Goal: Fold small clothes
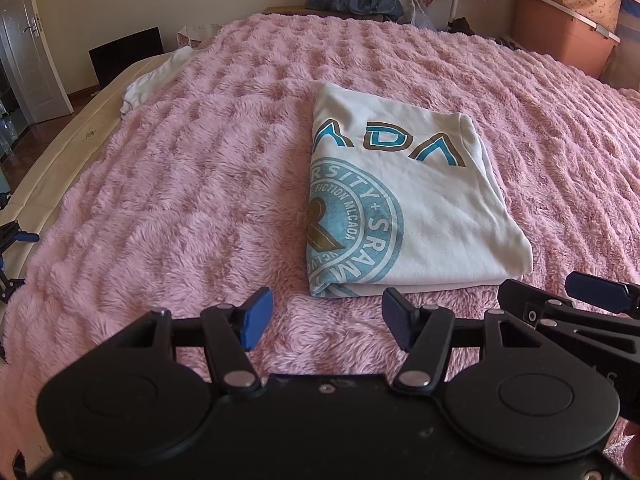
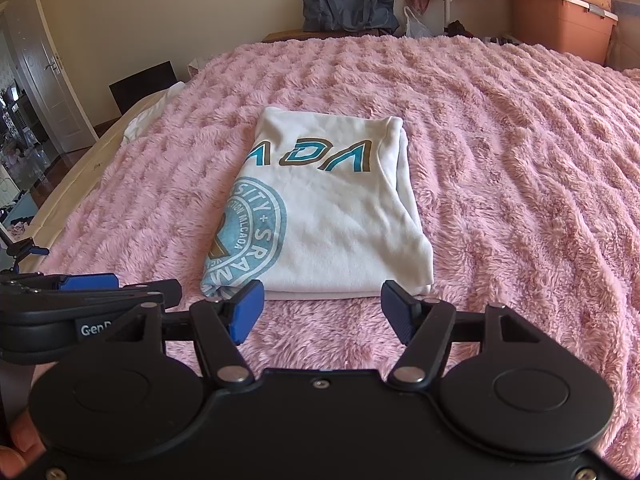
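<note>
In the left wrist view, the folded white T-shirt [image 1: 404, 200] lies on the fluffy pink blanket [image 1: 180, 184], just past the left gripper [image 1: 326, 318], a bit to the right. Its jaws are spread, holding nothing.

In the right wrist view, the T-shirt [image 2: 332, 208] lies right ahead of the right gripper [image 2: 322, 310]. Those jaws are spread too, and empty.

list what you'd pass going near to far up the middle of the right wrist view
right gripper → folded white t-shirt → bare pink fluffy blanket → dark blue bag by the wall

1 folded tee [image 1: 408, 204], 1 blanket [image 1: 180, 184], 2 grippers: left gripper [image 1: 326, 320], right gripper [image 2: 322, 310].
</note>
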{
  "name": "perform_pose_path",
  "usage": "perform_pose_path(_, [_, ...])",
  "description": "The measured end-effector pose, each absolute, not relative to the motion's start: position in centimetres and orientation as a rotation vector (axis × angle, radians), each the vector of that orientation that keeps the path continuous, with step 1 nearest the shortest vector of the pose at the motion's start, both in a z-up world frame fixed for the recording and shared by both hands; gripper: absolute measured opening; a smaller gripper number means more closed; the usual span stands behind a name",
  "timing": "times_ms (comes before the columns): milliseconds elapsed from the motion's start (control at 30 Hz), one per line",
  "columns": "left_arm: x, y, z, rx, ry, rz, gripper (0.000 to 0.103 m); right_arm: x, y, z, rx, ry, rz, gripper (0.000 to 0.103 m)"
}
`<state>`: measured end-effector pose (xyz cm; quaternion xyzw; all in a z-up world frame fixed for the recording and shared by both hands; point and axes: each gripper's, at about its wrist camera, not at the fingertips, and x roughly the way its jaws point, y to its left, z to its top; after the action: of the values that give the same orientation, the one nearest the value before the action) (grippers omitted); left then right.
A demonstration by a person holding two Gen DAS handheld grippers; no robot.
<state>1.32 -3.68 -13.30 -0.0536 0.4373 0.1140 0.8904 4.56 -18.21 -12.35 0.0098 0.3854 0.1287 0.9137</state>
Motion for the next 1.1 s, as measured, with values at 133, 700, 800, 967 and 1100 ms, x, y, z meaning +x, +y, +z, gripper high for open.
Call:
perform_pose_path(133, [1.29, -3.64, -13.37, -0.111, 0.91, 0.24, 0.064, 4.57, -18.21, -12.39, 0.019, 0.794, 0.266, 0.067])
perform_pose_path(700, [1.6, -3.67, -13.61, -0.108, 0.911, 0.23, 0.064, 4.71, -18.33, -12.82, 0.022, 0.804, 0.261, 0.067])
perform_pose_path(800, [1.7, -3.73, -13.68, -0.103, 0.913, 0.231, 0.064, 4.72, -18.35, -12.81, 0.021, 0.804, 0.262, 0.067])
perform_pose_path(967, [1.91, -3.81, -13.96, -0.091, 0.921, 0.239, 0.064, 4.68, -18.36, -12.92, 0.02, 0.807, 0.263, 0.067])
perform_pose_path(1100, [2.0, -3.83, -14.12, -0.086, 0.923, 0.245, 0.065, 5.0, -18.4, -13.21, 0.019, 0.811, 0.261, 0.067])
